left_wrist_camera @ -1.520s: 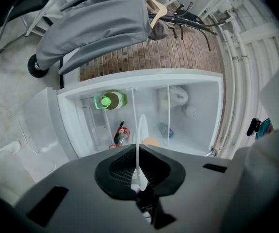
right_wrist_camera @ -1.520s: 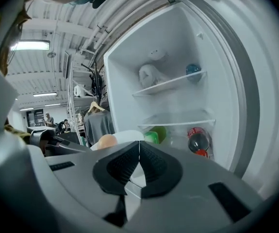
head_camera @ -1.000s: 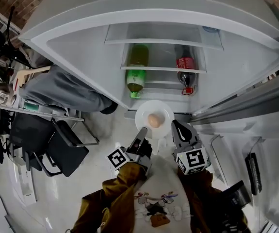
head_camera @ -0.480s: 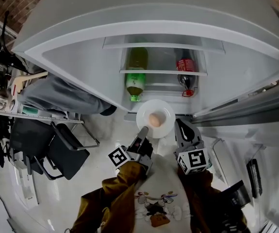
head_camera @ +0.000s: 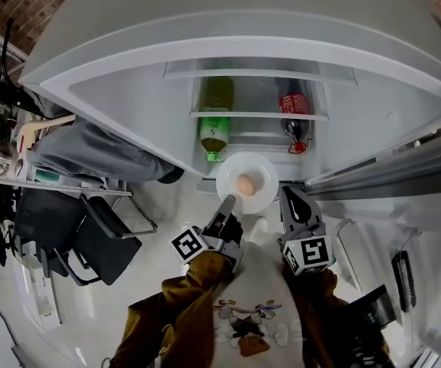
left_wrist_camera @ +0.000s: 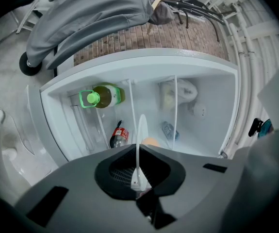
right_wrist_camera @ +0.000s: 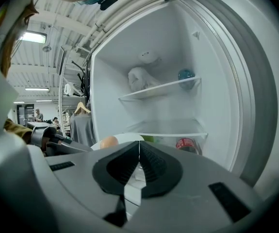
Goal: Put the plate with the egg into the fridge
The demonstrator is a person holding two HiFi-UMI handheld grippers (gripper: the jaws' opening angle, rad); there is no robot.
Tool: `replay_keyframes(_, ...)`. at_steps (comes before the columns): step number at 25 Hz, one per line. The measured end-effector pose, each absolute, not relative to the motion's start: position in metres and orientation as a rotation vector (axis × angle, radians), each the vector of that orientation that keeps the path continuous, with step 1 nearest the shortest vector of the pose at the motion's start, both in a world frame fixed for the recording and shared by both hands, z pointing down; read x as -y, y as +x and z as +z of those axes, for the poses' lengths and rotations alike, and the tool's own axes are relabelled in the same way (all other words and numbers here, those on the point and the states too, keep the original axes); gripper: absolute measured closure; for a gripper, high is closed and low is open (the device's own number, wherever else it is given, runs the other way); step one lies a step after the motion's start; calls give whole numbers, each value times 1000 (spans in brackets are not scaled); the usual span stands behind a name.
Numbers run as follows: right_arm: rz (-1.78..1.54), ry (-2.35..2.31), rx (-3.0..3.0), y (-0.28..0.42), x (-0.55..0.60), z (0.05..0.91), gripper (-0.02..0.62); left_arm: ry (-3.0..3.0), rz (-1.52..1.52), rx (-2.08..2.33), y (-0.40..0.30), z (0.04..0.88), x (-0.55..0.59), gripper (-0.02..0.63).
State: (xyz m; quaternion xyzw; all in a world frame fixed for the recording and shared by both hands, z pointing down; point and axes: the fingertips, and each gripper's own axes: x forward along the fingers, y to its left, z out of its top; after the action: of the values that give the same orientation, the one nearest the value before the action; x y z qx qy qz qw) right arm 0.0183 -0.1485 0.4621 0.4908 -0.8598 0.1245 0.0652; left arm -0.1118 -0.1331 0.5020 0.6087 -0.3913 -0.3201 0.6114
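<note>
A white plate with a brown egg on it hangs level in front of the open fridge, just below the lowest shelf. My left gripper is shut on the plate's near-left rim. In the left gripper view the plate shows edge-on between the jaws, with the egg behind it. My right gripper sits beside the plate's right edge, shut with nothing in it. The right gripper view shows its jaws closed, with the egg and plate to their left.
A green bottle and a red cola bottle lie on the fridge's lower shelf. A white bag sits on an upper shelf. The fridge door stands open at the right. A black chair and grey garment are at left.
The left gripper has carried the plate with the egg a little closer to the fridge opening. The right gripper has stayed beside it, still shut.
</note>
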Motion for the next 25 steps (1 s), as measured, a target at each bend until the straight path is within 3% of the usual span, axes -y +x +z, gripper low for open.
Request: replay_keyframes(25, 266, 1471, 2607, 26, 160, 453, 591, 1420, -803, 911, -104, 484, 188, 589)
